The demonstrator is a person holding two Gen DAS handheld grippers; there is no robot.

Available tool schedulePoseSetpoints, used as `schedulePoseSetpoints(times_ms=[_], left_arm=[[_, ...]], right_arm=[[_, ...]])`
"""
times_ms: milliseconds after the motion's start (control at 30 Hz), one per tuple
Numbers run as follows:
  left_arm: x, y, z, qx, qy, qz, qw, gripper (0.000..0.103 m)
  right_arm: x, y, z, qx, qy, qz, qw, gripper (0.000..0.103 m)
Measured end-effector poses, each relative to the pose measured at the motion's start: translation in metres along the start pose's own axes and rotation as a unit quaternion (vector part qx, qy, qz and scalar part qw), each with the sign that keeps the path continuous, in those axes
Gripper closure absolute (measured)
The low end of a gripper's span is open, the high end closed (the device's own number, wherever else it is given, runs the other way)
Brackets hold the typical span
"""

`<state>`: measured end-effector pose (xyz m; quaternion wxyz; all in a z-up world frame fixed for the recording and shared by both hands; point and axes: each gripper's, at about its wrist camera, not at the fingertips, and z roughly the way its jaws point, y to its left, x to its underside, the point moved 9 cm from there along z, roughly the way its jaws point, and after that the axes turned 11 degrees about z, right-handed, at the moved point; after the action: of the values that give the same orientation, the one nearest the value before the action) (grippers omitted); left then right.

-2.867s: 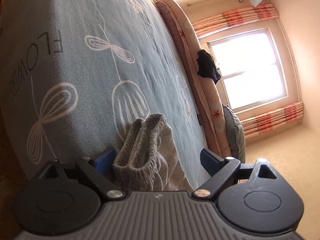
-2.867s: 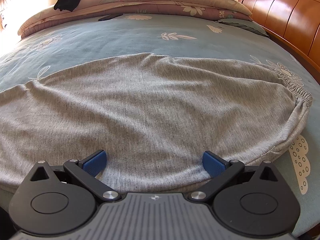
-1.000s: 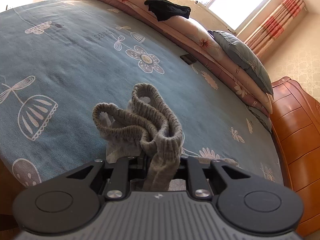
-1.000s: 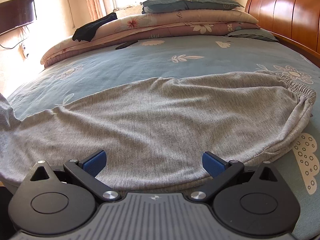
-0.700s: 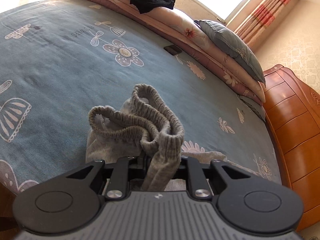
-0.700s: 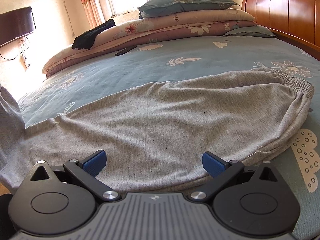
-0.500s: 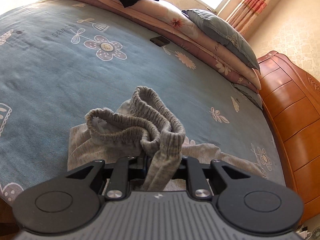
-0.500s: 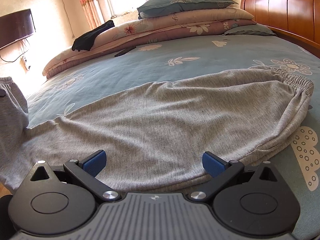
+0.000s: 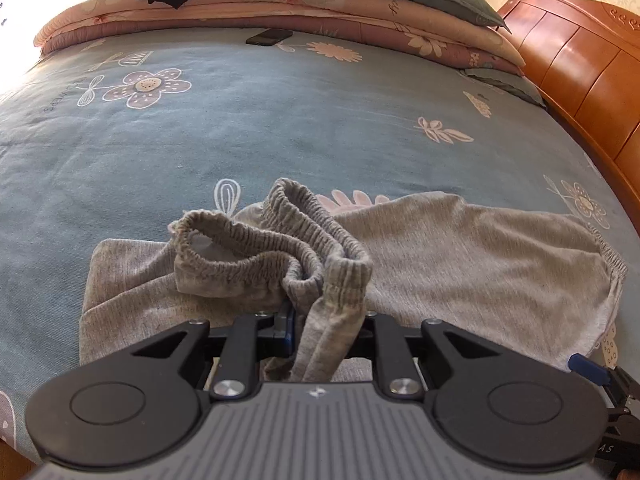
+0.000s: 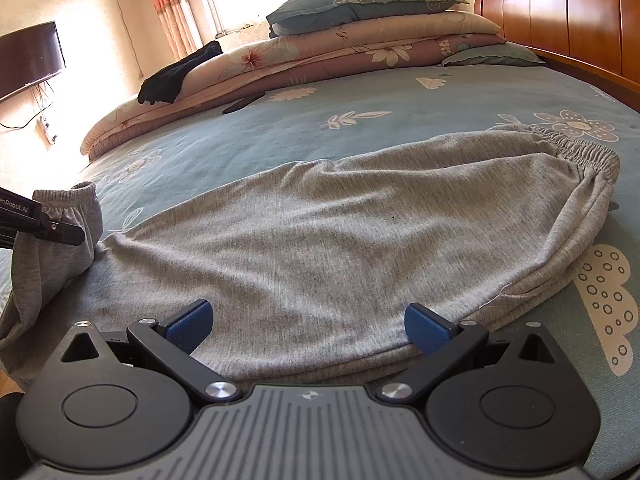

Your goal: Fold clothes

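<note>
From my left wrist view, my left gripper (image 9: 326, 334) is clamped narrow on the bunched cuff end (image 9: 280, 256) of the grey trousers (image 9: 460, 264). The pads themselves are mostly buried under the fabric; only a sliver of blue shows on one side, and I cannot see how many layers sit between them. The ribbed cuffs loop up just ahead of my fingers, raised above the rest of the garment. The trousers lie on the blue flowered bedsheet (image 9: 280, 120), their long axis running across the view to the elastic waistband (image 9: 612, 264) at the far right, toward the wooden headboard (image 9: 580, 64). At the lower right edge a blue pad of my right gripper (image 9: 590, 364) pokes in, cut off by the frame. A dark phone-like slab (image 9: 269, 36) lies by the folded quilts (image 9: 280, 4); I cannot make out what it is.

From my right wrist view, my right gripper (image 10: 306, 326) stands wide, both blue pads clear, nothing between them but the flat cloth beneath. The trousers (image 10: 340, 248) spread just ahead of it, waistband (image 10: 576, 152) at the right, legs running left. At the left edge my left gripper (image 10: 60, 232) is only partly in frame, pinching the lifted cuff end (image 10: 68, 216).
</note>
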<state>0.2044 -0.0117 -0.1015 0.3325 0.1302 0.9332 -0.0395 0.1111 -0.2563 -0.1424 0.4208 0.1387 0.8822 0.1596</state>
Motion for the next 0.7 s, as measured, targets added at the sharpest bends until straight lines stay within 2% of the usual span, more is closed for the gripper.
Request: schedulePoseSetpoints(times_ms=[133,200,333,367,433,500,533,567,600,667,700], left_arm=[[0.009,-0.017,0.021,-0.029,0.02,0.053,0.998,0.083],[0.019,-0.022,0.034,-0.016,0.037,0.06,0.9974,0.077],[0.03,-0.029,0.034,0.018,0.035,0.056,0.9977,0.06],[0.031,-0.031,0.03,0.03,0.03,0.052,0.9977,0.059],[0.025,-0.029,0.009,0.068,0.01,0.038,0.9969,0.054],[0.011,-0.012,-0.02,0.107,-0.026,0.013,0.9938,0.05],[0.004,0.001,-0.036,0.118,-0.045,0.003,0.992,0.044],[0.0,0.016,-0.049,0.113,-0.06,-0.001,0.9918,0.033],[-0.003,0.032,-0.062,0.093,-0.07,0.004,0.9932,0.029],[-0.005,0.064,-0.084,0.048,-0.087,0.016,0.9949,0.027],[0.0,0.077,-0.09,0.015,-0.083,0.031,0.9959,0.026]], right_arm=[[-0.001,-0.001,-0.002,0.006,-0.001,0.0,1.0,0.0],[-0.002,-0.001,-0.003,0.008,0.0,0.0,1.0,0.0],[-0.002,-0.001,-0.004,0.011,0.001,0.002,1.0,0.0],[-0.003,-0.001,-0.005,0.009,0.001,0.004,1.0,0.0],[-0.005,0.0,-0.006,0.005,0.003,0.009,1.0,0.0],[-0.008,0.002,-0.009,-0.001,0.003,0.015,1.0,0.0],[-0.009,0.004,-0.011,-0.007,0.002,0.018,1.0,0.0],[-0.011,0.007,-0.014,-0.018,0.002,0.023,1.0,0.0],[-0.012,0.011,-0.016,-0.033,0.005,0.029,0.999,0.0],[-0.012,0.022,-0.017,-0.077,0.019,0.05,0.996,0.0],[-0.011,0.028,-0.016,-0.102,0.031,0.066,0.992,0.0]])
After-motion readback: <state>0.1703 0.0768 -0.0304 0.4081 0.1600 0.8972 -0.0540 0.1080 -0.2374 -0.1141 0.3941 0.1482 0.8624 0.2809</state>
